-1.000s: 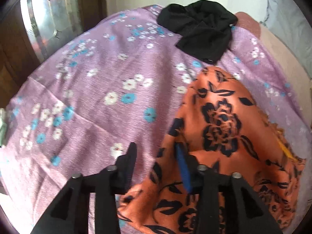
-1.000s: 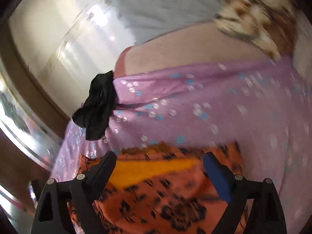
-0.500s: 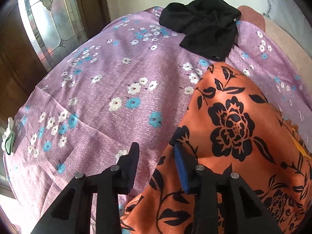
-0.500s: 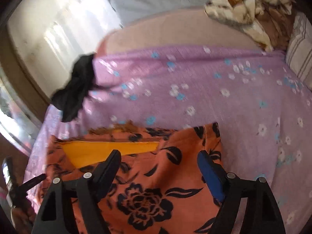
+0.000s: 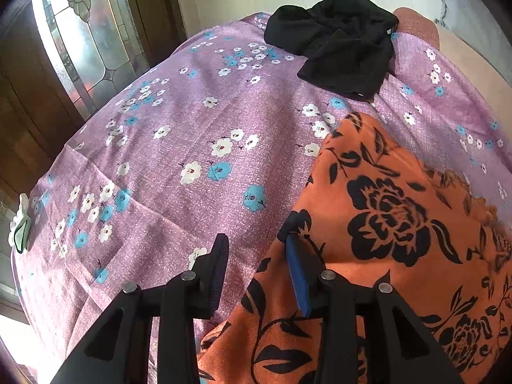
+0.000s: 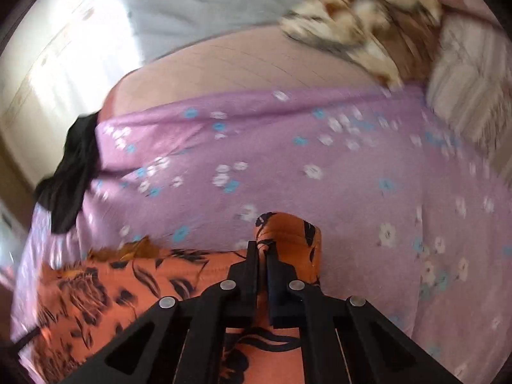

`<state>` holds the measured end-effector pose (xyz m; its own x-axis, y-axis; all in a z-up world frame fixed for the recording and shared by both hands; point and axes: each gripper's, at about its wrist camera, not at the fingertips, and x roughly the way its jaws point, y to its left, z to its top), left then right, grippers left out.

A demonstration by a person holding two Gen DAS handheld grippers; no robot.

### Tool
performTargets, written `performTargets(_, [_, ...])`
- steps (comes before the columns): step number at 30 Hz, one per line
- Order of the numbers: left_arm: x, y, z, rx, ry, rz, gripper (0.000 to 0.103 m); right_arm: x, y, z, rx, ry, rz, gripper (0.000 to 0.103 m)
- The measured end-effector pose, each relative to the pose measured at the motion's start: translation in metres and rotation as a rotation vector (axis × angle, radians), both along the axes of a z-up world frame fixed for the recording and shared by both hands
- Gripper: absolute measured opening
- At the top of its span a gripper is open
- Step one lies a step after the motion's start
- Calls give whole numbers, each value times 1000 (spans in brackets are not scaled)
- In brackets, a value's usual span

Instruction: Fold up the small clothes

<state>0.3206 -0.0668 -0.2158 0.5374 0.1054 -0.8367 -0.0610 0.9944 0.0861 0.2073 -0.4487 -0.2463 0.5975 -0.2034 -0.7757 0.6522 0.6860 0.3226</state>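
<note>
**Orange garment: right corner pinched, fold not made yet**

Orange floral garment (image 5: pixel 400 224) lies mostly flat on the purple flowered sheet (image 5: pixel 192 147), filling the 3 to 6 o'clock part of the left wrist view. One layer as far as I can see, so I judge we're at the start: corner grabbed, no fold laid down. Black garment (image 5: pixel 339 48) sits bunched at 1 o'clock, well apart, untouched, so probably next in line.

Right gripper (image 6: pixel 262 248): jaws closed on a bunched-up corner of the orange cloth; a hump of fabric sticks out past the tips toward 12 o'clock. The rest of the garment trails off to 8 o'clock in that view, which is blurred.

Left gripper (image 5: pixel 256 249): jaws part open, nothing pinched. The garment's left edge runs between them; the blue-padded finger (image 5: pixel 296 272) is over orange cloth, the other over bare sheet. Whether the pad touches the fabric, can't tell.

Left to do: grip on the left side, carry the corners over, flatten, then the black piece.
</note>
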Motion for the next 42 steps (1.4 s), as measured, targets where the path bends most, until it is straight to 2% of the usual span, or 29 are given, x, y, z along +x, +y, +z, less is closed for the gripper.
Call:
performTargets(1, [-1, 0, 0, 1, -1, 1, 39, -5, -7, -10, 23, -6, -42, 4])
performTargets(2, [-2, 0, 1, 5, -2, 1, 39, -11, -14, -20, 76, -26, -64, 10])
performTargets(4, [-4, 0, 2, 9, -3, -1, 39, -13, -25, -31, 210, -49, -94, 16])
performTargets(5, [-5, 1, 2, 8, -2, -2, 39, -14, -26, -29, 258, -65, -92, 25])
performTargets(7, [-7, 3, 4, 1, -2, 7, 39, -18, -21, -11, 251, -134, -66, 50])
performTargets(8, [-9, 5, 5, -3, -3, 9, 39, -22, -18, -1, 237, -182, -58, 78])
performTargets(9, [-10, 6, 6, -3, -6, 11, 39, -28, -16, 6, 230, -226, -61, 85])
performTargets(11, [-13, 11, 11, 1, -24, 20, 38, -40, -14, 25, 241, -321, -66, 85])
performTargets(13, [-18, 17, 17, -1, -51, 40, 22, -47, -10, 38, 292, -349, -34, 85])
performTargets(14, [-20, 21, 20, -8, -63, 48, 20, -53, -6, 43, 319, -350, -9, 85])
performTargets(17, [-29, 40, 28, -46, -81, 91, 15, -71, 17, 54, 397, -363, 54, 85])
performTargets(20, [-42, 59, 27, -112, -45, 114, 15, -86, 52, 60, 430, -395, 136, 84])
performTargets(22, [-54, 74, 25, -170, -12, 150, 15, -92, 85, 64, 392, -356, 203, 71])
performTargets(24, [-67, 92, 20, -230, 25, 204, 21, -90, 120, 66, 326, -281, 272, 47])
performTargets(25, [-71, 95, 19, -256, 36, 210, 23, -85, 133, 63, 325, -259, 305, 43])
performTargets(27, [-79, 98, 15, -282, 52, 195, 28, -75, 159, 60, 335, -226, 365, 41])
performTargets(29, [-95, 94, 9, -306, 72, 160, 41, -66, 182, 60, 298, -186, 407, 41])
performTargets(30, [-100, 92, 6, -342, 91, 137, 50, -62, 192, 60, 278, -167, 421, 41])
performTargets(31, [-103, 89, 4, -382, 109, 116, 53, -58, 201, 58, 267, -154, 429, 41])
performTargets(33, [-105, 82, -5, -487, 165, 61, 53, -50, 209, 50, 290, -135, 442, 41])
performTargets(35, [-101, 76, -14, -570, 214, 27, 57, -44, 219, 43, 267, -102, 448, 41])
performTargets(37, [-96, 71, -15, -588, 197, 17, 61, -35, 227, 29, 223, -43, 458, 41])
performTargets(39, [-88, 65, -15, -622, 182, 3, 59, -25, 230, 10, 261, 51, 467, 41])
performTargets(41, [-80, 57, -16, -631, 171, -1, 57, -23, 227, 2, 276, 47, 471, 41])
performTargets(42, [-75, 55, -16, -609, 164, -1, 50, -22, 226, 3, 281, 53, 479, 41])
